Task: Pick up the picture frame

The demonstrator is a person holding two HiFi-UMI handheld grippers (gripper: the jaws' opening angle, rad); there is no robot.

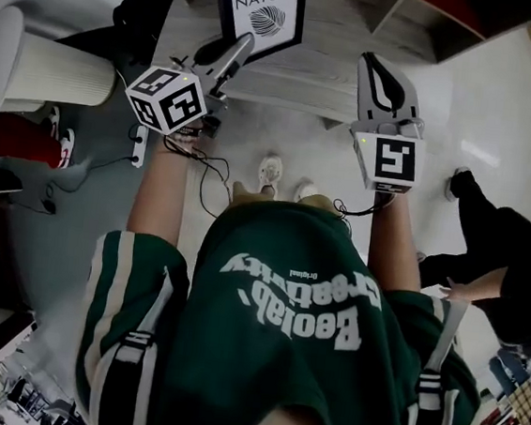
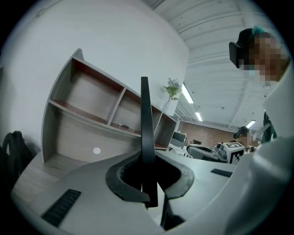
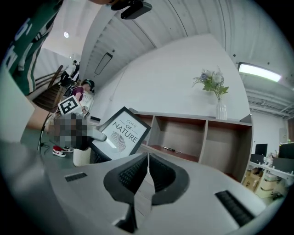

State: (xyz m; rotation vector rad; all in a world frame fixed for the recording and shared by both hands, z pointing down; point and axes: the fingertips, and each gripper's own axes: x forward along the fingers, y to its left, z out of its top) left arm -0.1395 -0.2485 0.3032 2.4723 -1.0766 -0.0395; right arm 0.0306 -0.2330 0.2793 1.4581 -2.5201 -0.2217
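The picture frame [image 1: 264, 4], black-edged with a white print reading "OF NATURE", stands over the wooden shelf unit at the top of the head view. My left gripper [image 1: 244, 42] is shut on its lower left edge. In the left gripper view the frame's thin black edge [image 2: 145, 124] runs upright between the closed jaws [image 2: 148, 181]. My right gripper [image 1: 373, 65] hovers to the right of the frame, shut with nothing in it. The right gripper view shows the frame [image 3: 120, 134] tilted at the left, apart from the shut jaws [image 3: 147, 161].
The low wooden shelf unit [image 3: 197, 137] stands against the white wall with a vase of flowers [image 3: 216, 92] on top. A white cylinder [image 1: 54, 71] and a black bag [image 1: 140, 14] are at the left. Another person [image 1: 500, 269] is at the right.
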